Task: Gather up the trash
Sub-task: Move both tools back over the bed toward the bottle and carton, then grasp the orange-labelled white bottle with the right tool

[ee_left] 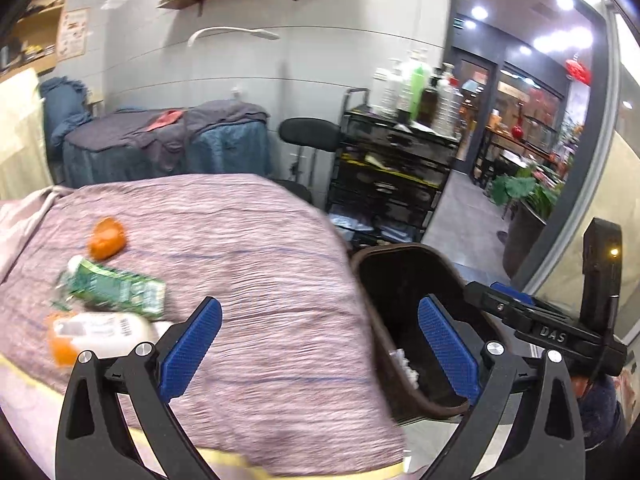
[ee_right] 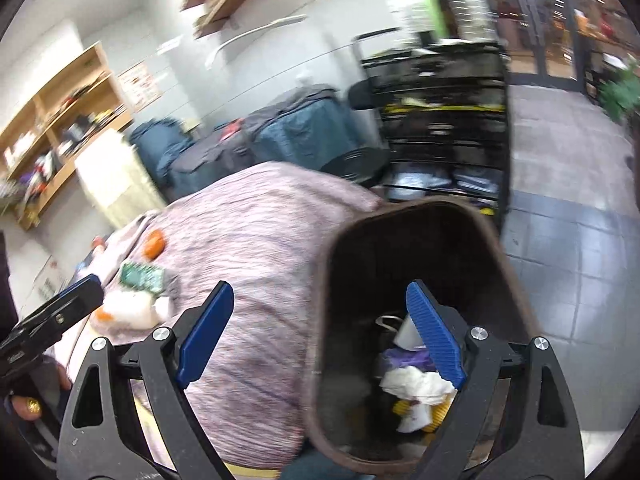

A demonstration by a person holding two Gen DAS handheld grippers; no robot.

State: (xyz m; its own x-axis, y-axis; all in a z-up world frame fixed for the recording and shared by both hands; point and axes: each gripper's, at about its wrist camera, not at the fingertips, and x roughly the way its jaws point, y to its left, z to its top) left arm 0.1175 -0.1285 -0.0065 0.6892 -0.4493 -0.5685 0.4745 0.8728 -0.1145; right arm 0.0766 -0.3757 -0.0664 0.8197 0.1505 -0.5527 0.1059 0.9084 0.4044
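Observation:
On the pink-purple bed cover (ee_left: pixel 260 240) lie an orange crumpled item (ee_left: pixel 106 238), a green carton (ee_left: pixel 116 288) and a white bottle with an orange cap (ee_left: pixel 96 332). They show again, blurred, in the right wrist view: orange item (ee_right: pixel 154 242), carton (ee_right: pixel 142 276), bottle (ee_right: pixel 128 306). A brown bin (ee_left: pixel 400 288) stands against the bed's right side and holds white crumpled paper (ee_right: pixel 416 384) and other scraps. My left gripper (ee_left: pixel 320 308) hangs open over the bed edge, nothing between its blue pads. My right gripper (ee_right: pixel 320 288) is open and empty, its right finger over the bin (ee_right: pixel 400 248).
A black trolley (ee_left: pixel 400 152) with bottles on top stands behind the bin, a black stool (ee_left: pixel 310 134) beside it. A second covered bed (ee_left: pixel 160 140) is against the back wall. Wooden shelves (ee_right: pixel 60 128) are at the left. Tiled floor (ee_right: pixel 568 240) runs to glass doors at the right.

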